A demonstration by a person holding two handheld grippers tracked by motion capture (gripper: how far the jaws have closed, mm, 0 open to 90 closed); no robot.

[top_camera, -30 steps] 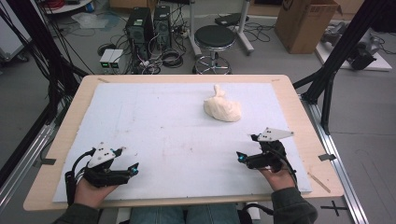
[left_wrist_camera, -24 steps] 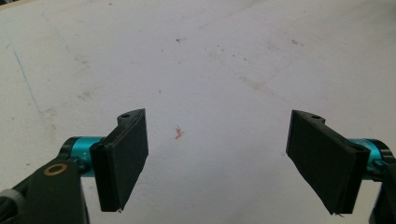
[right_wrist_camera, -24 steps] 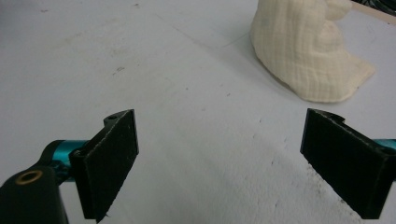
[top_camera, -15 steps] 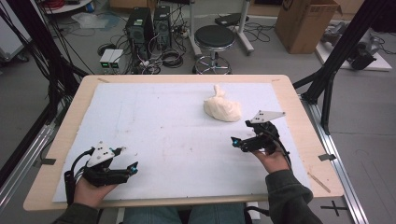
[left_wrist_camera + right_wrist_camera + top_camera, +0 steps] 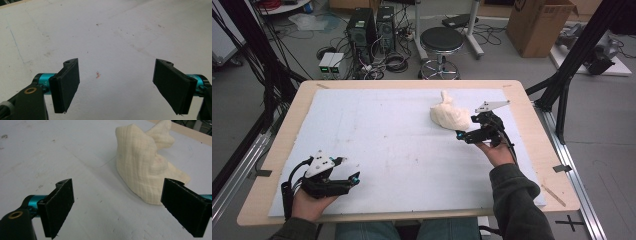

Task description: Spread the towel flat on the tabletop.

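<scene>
A crumpled cream cloth lies in a heap on the white mat, right of the middle. My right gripper hovers just in front of it and to its right, open, jaws pointing left. In the right gripper view the cloth rises just ahead, closest to the right-hand jaw, with the gripper holding nothing. My left gripper rests low at the near left of the mat, open. In the left gripper view the gripper spans bare mat with a small reddish speck.
The mat covers a wooden table whose bare rim shows on all sides. Beyond the far edge stand a round stool, computer towers with cables, and a cardboard box. Black frame struts rise at the right.
My right gripper has travelled forward and left from the near right of the mat to just beside the cloth. The left gripper has stayed put.
</scene>
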